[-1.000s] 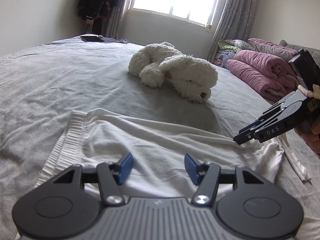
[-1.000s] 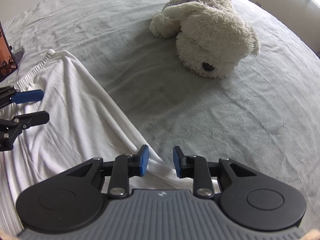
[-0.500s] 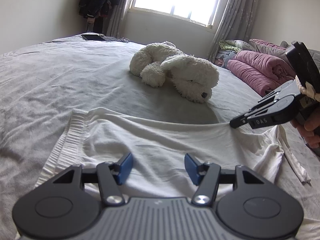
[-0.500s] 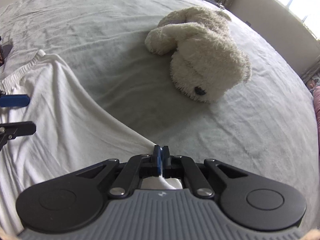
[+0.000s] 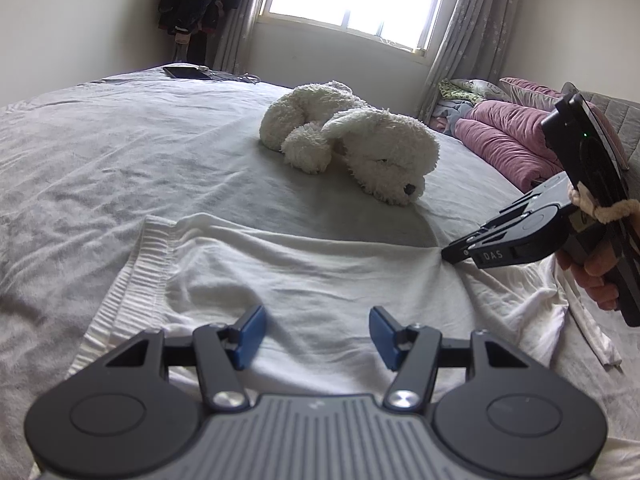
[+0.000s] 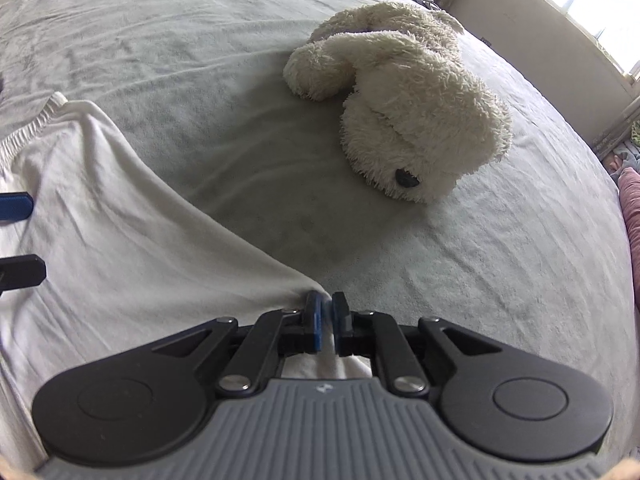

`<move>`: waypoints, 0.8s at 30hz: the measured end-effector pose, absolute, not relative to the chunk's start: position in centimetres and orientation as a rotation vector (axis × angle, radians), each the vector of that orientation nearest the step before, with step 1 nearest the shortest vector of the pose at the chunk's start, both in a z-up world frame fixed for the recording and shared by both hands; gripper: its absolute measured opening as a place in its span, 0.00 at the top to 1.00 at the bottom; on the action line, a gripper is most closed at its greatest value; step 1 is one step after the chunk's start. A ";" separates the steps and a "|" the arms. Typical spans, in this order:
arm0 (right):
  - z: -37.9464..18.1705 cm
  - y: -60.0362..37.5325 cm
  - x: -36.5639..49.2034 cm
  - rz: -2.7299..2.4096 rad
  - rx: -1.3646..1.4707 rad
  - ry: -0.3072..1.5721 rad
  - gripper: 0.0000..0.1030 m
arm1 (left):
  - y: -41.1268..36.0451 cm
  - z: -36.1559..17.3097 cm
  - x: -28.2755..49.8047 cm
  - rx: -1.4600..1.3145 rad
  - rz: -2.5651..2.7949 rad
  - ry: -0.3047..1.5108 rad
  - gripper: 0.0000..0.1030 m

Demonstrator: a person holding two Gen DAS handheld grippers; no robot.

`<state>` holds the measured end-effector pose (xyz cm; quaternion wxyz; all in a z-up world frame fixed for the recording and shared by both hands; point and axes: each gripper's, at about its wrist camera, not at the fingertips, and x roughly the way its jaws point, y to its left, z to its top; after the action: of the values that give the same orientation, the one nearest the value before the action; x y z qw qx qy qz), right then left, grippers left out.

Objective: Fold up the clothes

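While your right gripper (image 6: 326, 314) pinches the far edge of the white garment (image 5: 320, 280) spread on the bed (image 5: 120, 152), its jaws are opening, so the cloth could slip free before you fold. Your left gripper (image 5: 314, 332) hovers open over the garment, holding nothing. How much fabric sits between the right pads is hard to tell; the near hem is hidden.

The right claw (image 6: 326, 322) pinches the edge of the white garment (image 6: 120, 240), its jaws opening slightly around the cloth. A fluffy white toy dog (image 6: 400, 100) lies beyond on the grey bed (image 6: 480, 280).
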<state>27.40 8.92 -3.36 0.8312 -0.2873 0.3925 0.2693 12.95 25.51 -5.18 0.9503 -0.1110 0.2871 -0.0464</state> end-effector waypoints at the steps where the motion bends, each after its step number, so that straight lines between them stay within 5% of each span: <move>1: -3.1 9.0 27.4 0.587 -0.593 0.834 0.85 | 25.5 -5.2 13.0 -0.227 -0.094 0.584 0.42; 4: -2.8 9.5 27.4 0.637 -0.549 0.841 0.67 | 25.5 -5.2 13.0 -0.226 -0.093 0.584 0.42; 24: -3.6 13.3 29.5 0.615 -0.456 0.798 0.70 | 25.3 -5.0 13.0 -0.219 -0.084 0.587 0.42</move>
<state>29.46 13.29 -3.60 0.8510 -0.2167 0.3789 0.2921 13.01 25.34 -5.04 0.9504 -0.1075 0.2889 -0.0415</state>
